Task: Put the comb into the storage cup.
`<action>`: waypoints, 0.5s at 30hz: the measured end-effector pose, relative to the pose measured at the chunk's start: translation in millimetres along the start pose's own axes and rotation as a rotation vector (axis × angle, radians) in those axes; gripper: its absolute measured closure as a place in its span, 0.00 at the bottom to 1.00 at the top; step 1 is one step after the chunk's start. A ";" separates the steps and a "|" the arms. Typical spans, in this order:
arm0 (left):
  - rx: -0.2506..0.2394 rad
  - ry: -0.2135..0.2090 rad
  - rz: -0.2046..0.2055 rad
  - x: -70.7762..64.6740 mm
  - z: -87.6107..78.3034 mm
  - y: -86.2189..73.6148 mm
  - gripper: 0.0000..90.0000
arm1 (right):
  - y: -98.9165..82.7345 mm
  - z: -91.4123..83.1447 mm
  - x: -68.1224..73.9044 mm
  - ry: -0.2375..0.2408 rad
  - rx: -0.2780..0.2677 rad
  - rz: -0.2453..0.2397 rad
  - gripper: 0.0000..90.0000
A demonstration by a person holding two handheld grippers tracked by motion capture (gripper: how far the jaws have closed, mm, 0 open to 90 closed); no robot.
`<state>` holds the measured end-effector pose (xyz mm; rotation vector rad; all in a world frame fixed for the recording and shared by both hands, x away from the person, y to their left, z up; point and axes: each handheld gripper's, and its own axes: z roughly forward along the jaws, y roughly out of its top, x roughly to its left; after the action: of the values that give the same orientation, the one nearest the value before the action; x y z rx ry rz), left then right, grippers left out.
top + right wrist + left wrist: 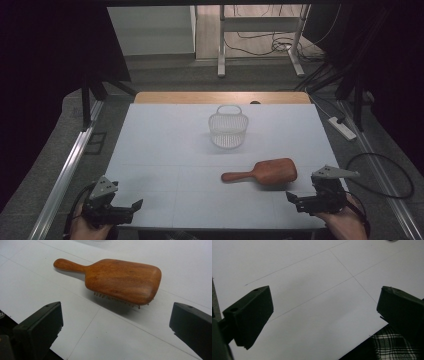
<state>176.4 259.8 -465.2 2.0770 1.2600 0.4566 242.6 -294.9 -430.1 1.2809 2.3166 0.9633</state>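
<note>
A brown wooden hairbrush [265, 172] lies bristles down on the white table sheet [165, 150], handle pointing left, right of the middle. In the right gripper view the hairbrush [122, 280] lies just ahead of the jaws, apart from them. A white slotted basket [229, 129] with a handle stands upright near the far middle. My right gripper [295, 202] rests open at the front right corner, close to the brush's head. My left gripper [131, 210] rests at the front left edge. Its jaws are spread wide over bare sheet in its own view, left gripper [324, 310] open and holding nothing.
A wooden table edge [222, 97] shows behind the sheet. A power strip [342, 127] and cables lie on the floor at the right, and desk legs [221, 50] stand beyond. Plaid cloth [392, 345] shows below the table's front edge.
</note>
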 end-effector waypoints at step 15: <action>0.003 0.000 0.006 -0.5 0.3 0.2 0.02 | 13.7 10.0 0.7 0.020 0.026 -0.054 0.00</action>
<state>176.5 259.2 -465.2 2.0843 1.2552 0.4577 256.4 -285.3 -427.8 1.2169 2.3736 0.9350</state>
